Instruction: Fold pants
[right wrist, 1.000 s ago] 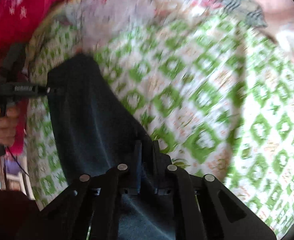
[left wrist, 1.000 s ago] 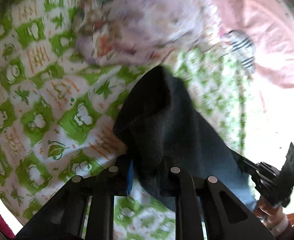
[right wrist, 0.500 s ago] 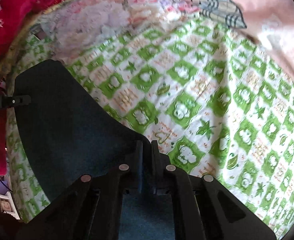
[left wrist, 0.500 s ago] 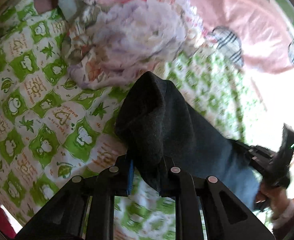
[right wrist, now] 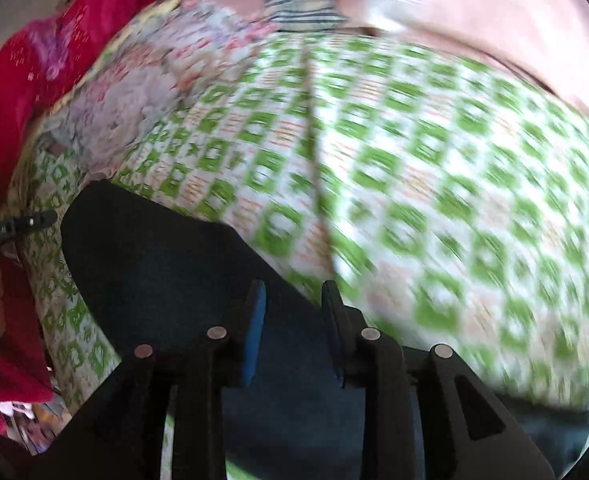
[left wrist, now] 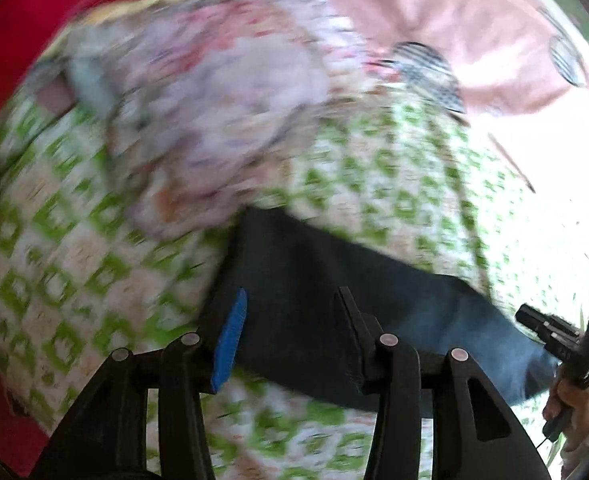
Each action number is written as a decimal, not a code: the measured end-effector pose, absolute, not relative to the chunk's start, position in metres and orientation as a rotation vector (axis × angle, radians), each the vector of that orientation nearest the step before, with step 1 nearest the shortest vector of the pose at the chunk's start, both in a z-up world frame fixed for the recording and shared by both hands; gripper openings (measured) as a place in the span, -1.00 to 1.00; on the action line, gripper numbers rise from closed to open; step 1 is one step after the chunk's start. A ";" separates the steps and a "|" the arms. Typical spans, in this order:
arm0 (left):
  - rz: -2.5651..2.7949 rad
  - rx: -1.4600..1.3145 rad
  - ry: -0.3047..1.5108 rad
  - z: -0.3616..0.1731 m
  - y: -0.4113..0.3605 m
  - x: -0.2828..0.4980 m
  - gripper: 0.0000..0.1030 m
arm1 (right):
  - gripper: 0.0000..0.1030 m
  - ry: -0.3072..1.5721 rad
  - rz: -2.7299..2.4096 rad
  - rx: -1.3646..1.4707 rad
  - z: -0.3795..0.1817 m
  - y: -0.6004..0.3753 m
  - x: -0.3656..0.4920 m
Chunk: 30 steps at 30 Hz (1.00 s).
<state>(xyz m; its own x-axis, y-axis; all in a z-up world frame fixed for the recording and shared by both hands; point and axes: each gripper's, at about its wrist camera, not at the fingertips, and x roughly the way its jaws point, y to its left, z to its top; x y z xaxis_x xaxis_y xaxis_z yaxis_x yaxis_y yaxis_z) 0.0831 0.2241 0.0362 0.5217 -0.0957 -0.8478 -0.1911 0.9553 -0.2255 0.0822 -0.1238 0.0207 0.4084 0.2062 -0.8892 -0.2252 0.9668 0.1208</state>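
The dark blue pants (left wrist: 314,264) lie folded flat on the green-and-white checked bedsheet (left wrist: 54,280). My left gripper (left wrist: 290,320) hovers over their left end. Its jaws are opening, and the blue pad and black finger stand apart without pressing the cloth. In the right wrist view the pants (right wrist: 154,264) stretch to the left. My right gripper (right wrist: 294,312) is above their near end with its jaws opening too, and the fabric lies loose below the gap. A hand (left wrist: 570,396) holds the right gripper at the pants' far end.
A crumpled floral cloth (left wrist: 222,100) lies just beyond the pants. A pink blanket (right wrist: 454,12) with a striped patch (right wrist: 298,8) covers the far side, and red fabric (right wrist: 26,64) bunches at the left. Open checked sheet (right wrist: 434,200) spreads to the right.
Both grippers were shut on the pants' edge and have now let go with their jaws spreading. The lifted fabric has dropped flat on the sheet. Both views have pulled back and rolled.
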 end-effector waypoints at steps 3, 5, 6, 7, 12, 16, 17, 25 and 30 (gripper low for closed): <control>-0.046 -0.261 1.034 0.039 0.188 0.097 -0.02 | -0.41 1.113 0.196 0.041 0.028 -0.157 0.055; -0.138 -0.219 1.063 0.037 0.151 0.112 -0.01 | -0.41 1.106 0.137 0.077 0.032 -0.178 0.037; -0.172 -0.201 1.073 0.036 0.136 0.117 -0.01 | -0.40 1.104 0.111 0.097 0.034 -0.188 0.030; -0.226 -0.167 1.086 0.035 0.113 0.121 -0.01 | -0.40 1.100 0.075 0.127 0.036 -0.201 0.018; -0.435 -0.024 1.136 0.029 0.023 0.127 0.07 | -0.31 1.078 -0.069 0.257 0.040 -0.252 -0.023; -0.556 0.078 1.157 0.024 -0.036 0.126 0.08 | -0.30 1.059 -0.170 0.361 0.038 -0.288 -0.058; -0.598 0.102 1.170 0.022 -0.054 0.126 0.08 | -0.30 1.053 -0.193 0.386 0.037 -0.296 -0.065; -0.819 0.321 1.188 0.010 -0.164 0.121 0.10 | -0.18 1.002 -0.294 0.515 0.030 -0.327 -0.091; -0.930 0.423 1.209 -0.001 -0.223 0.123 0.11 | -0.11 0.972 -0.317 0.566 0.027 -0.346 -0.101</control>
<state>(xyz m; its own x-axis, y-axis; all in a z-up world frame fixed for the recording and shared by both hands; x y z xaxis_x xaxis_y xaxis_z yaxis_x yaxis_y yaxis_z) 0.1230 -0.2234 -0.0007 0.0601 -0.3810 -0.9226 0.7941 0.5783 -0.1871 -0.1007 -0.3462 0.0275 0.5341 -0.0045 -0.8454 0.4951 0.8122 0.3085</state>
